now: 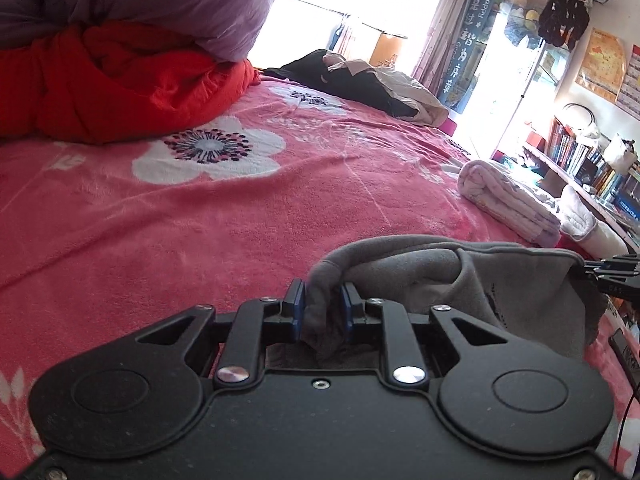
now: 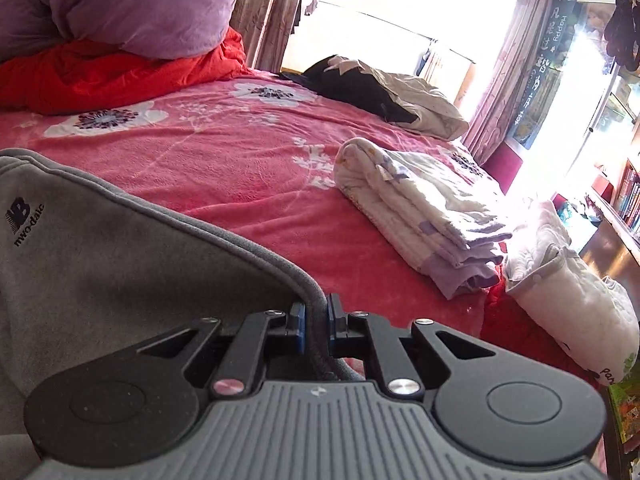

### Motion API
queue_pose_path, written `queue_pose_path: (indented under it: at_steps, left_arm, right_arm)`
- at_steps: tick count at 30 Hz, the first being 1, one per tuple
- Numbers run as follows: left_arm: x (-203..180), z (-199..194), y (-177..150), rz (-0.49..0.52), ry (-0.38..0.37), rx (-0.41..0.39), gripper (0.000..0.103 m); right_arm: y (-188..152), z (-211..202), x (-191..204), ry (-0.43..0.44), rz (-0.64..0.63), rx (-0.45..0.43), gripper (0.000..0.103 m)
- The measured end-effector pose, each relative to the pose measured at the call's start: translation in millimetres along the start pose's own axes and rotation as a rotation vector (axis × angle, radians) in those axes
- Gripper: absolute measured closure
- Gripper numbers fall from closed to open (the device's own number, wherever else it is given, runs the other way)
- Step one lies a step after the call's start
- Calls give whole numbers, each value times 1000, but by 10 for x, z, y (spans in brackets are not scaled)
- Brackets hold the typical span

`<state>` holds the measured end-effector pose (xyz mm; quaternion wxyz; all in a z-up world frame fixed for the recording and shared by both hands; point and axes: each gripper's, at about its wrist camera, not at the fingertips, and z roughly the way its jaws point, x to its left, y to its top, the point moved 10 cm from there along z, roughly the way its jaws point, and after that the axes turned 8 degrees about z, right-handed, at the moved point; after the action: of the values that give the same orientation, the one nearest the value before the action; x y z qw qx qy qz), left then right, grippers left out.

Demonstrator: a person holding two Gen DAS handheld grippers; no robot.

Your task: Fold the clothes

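Note:
A grey fleece garment point(image 1: 460, 280) with a small black logo hangs above the pink flowered bedspread point(image 1: 200, 220). My left gripper point(image 1: 323, 300) is shut on a bunched edge of it between the blue pads. In the right wrist view the same grey garment point(image 2: 120, 260) fills the lower left, its logo facing the camera. My right gripper point(image 2: 316, 320) is shut on its rolled hem. The tip of the right gripper point(image 1: 612, 272) shows at the right edge of the left wrist view, holding the cloth's far corner.
A folded white-and-lilac garment point(image 2: 420, 208) lies on the bed's right side, a white quilted item point(image 2: 572, 292) beside it at the edge. A black and beige clothes heap point(image 2: 380, 92) sits at the far end. Red and purple bedding point(image 1: 120, 60) piles up left. Bookshelves point(image 1: 580, 156) stand right.

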<state>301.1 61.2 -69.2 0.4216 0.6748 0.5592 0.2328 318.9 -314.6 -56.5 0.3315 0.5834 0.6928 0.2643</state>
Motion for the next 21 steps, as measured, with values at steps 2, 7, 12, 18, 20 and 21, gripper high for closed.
queue_pose_path:
  at_steps: [2,7,12,18,20,21]
  left_arm:
    - [25,38,-4,-21,0,10,90]
    - [59,-2,-8,-77,-18,12,75]
    - [84,-96,-27,-142,-43,12,52]
    - [30,-270,-326,-209,-63,76,47]
    - [-26,-328,-436,-209,-66,103,46]
    - [-59,-357,-480,-203,-64,115,46]
  right_arm:
    - [-8,162,-44,-37,8,25,90]
    - [-79,388,-164,-82,107,69,66]
    - [-75,-100,-341,-64,297,-51,40]
    - [-465,-629,-254,122,507,-39,36]
    - [-672,-698,-183,183,594,5,36]
    - [-773,-731,-136,209,636,26,36]
